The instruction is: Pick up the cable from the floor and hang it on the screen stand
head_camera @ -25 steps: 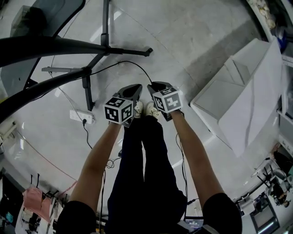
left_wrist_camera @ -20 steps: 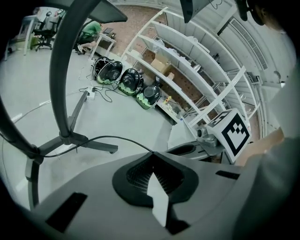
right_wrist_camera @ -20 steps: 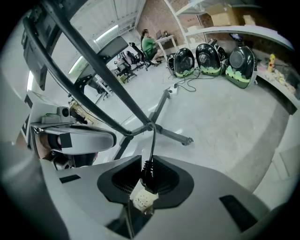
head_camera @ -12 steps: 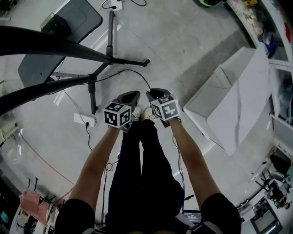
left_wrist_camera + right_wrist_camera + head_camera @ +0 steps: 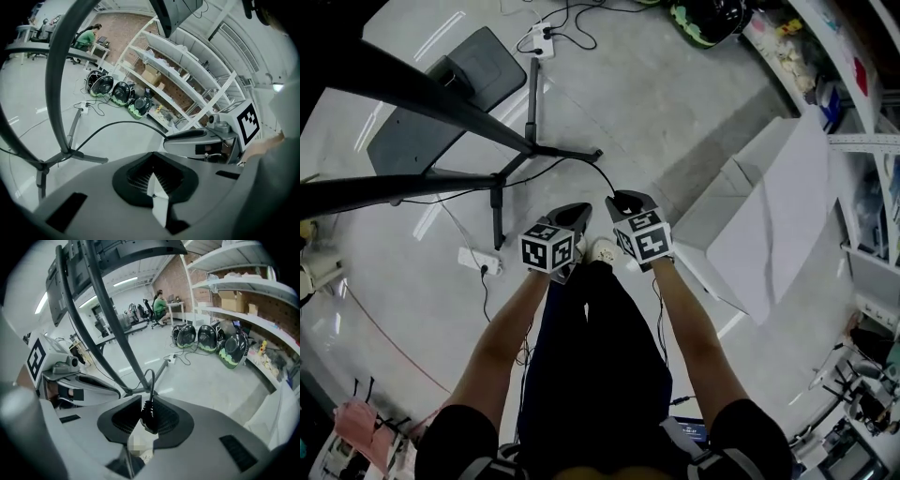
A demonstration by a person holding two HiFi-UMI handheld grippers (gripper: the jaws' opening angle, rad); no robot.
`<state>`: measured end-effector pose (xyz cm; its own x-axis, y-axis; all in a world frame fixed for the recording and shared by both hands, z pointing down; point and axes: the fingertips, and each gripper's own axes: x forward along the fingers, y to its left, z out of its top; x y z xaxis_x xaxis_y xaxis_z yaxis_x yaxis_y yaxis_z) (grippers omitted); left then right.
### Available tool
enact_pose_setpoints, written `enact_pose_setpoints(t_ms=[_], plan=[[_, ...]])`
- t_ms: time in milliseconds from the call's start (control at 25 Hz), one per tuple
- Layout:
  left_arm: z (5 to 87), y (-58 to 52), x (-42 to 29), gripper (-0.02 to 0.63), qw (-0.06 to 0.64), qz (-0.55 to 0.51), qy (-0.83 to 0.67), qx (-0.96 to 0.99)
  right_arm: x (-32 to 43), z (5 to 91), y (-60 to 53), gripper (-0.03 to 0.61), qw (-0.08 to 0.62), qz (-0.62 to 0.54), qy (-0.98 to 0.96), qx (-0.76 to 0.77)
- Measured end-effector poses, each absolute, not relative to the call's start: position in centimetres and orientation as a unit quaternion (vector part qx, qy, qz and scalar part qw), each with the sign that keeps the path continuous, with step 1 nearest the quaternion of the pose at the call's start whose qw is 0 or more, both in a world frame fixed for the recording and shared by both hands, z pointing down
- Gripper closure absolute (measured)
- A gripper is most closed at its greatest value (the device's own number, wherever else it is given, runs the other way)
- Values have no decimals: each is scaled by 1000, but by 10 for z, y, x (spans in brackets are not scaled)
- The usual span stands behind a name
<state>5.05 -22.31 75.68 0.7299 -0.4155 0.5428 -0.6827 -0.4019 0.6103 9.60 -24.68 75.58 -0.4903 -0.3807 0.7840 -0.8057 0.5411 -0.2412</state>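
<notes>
A thin black cable (image 5: 577,159) arcs over the grey floor from the screen stand (image 5: 528,131) to my right gripper (image 5: 623,200). In the right gripper view the right gripper (image 5: 149,418) is shut on the cable's ribbed black plug end (image 5: 148,412), and the cable (image 5: 151,380) rises from it. My left gripper (image 5: 578,210) hangs just left of the right one, shut, with nothing between its jaws (image 5: 152,177). The left gripper view shows the cable (image 5: 112,124) running to the right gripper (image 5: 197,139). The stand's dark screen (image 5: 441,103) lies ahead at the left.
A white power strip (image 5: 477,261) lies left of my feet, another (image 5: 542,32) far ahead. A white covered box (image 5: 769,216) stands at the right, with shelves (image 5: 178,79) beyond it. The stand's curved black pole (image 5: 60,93) crosses close on the left. A person (image 5: 87,36) sits at a far desk.
The head view has tilted up: the stand's feet and floor slide down the frame, and more floor ahead shows. Both grippers stay side by side, the right one still holding the cable.
</notes>
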Motion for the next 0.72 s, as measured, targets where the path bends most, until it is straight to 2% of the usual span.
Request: enact_pose_setpoints(t_ms=[360,720], plan=[[688,-231,46,607,421,128,-347,828,91,647,-253,489,344,222,-833,373],[628,-240,55,607,394,112,-359,839,84,581,-233,489,349,169,-852,352]])
